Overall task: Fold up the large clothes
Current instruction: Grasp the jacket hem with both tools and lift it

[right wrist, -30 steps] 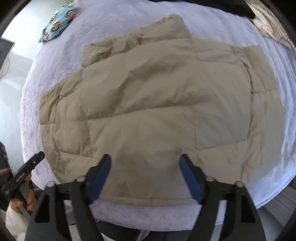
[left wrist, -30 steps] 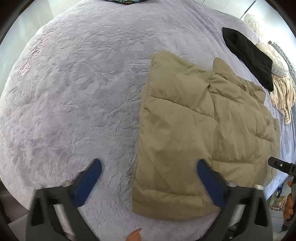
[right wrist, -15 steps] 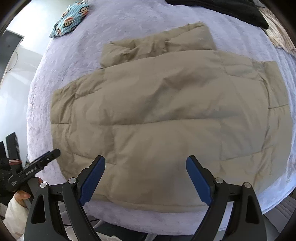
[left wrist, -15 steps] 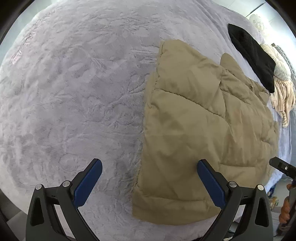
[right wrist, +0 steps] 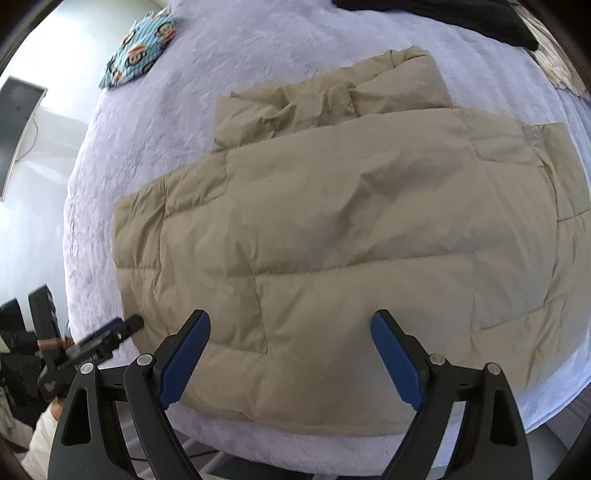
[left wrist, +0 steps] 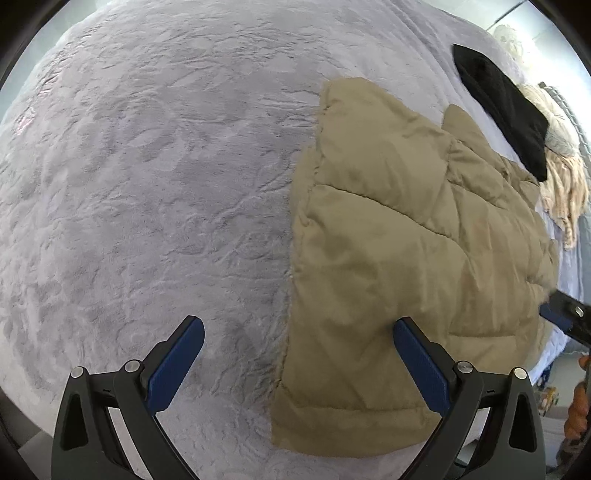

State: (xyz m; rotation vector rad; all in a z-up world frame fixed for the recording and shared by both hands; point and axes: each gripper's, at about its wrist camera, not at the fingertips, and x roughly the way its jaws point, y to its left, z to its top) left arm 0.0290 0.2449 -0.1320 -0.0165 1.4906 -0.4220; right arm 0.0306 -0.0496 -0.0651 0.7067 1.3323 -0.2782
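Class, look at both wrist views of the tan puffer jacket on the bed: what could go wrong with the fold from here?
1. The tan puffer jacket lies close to the bed's near edge; a pull toward that edge may drag it off.
2. Its bunched part may fold in crooked.
3. The right gripper is closing with nothing gripped; thick padding may slip from the fingers.

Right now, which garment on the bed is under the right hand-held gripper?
The tan puffer jacket, spread flat; the black garment and monkey-print cloth lie at the far edge.

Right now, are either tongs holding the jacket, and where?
Nothing held. Left tongs are open above the tan jacket edge; right tongs are closing above its hem, pads not yet on fabric.
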